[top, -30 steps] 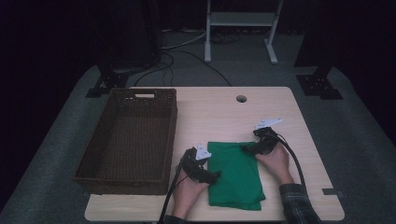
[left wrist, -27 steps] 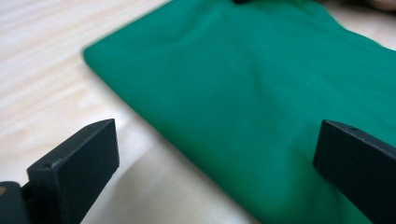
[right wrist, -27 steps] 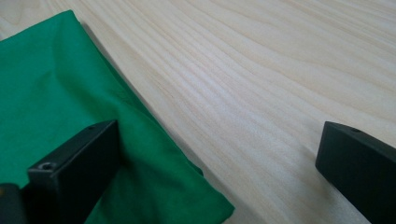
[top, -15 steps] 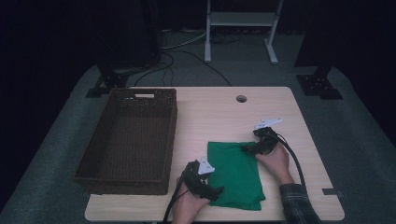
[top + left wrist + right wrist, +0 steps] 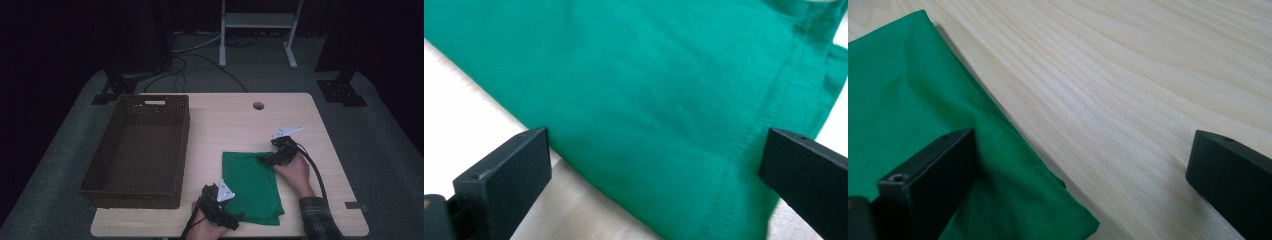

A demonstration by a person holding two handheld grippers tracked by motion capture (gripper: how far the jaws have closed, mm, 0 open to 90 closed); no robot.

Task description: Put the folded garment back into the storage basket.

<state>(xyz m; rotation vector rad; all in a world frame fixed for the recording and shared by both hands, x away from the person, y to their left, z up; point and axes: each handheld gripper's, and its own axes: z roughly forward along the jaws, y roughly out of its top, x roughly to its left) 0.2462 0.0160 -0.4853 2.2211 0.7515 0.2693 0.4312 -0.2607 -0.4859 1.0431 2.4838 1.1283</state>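
Folded green cloth [image 5: 252, 186] lying flat at lower centre of the high view, right of the basket [image 5: 137, 150]: soft, light and limp, best pinched at a doubled edge or corner, which left gripper [image 5: 235, 220] and right gripper [image 5: 264, 159] straddle with jaws wide.

Light wooden bench [image 5: 240, 122] at frame centre, round cable hole [image 5: 258, 106] near its far edge, standing on grey carpet [image 5: 75, 130]. White shelf frame [image 5: 257, 22] at upper centre; dark surroundings; cables [image 5: 195, 50] across the floor.
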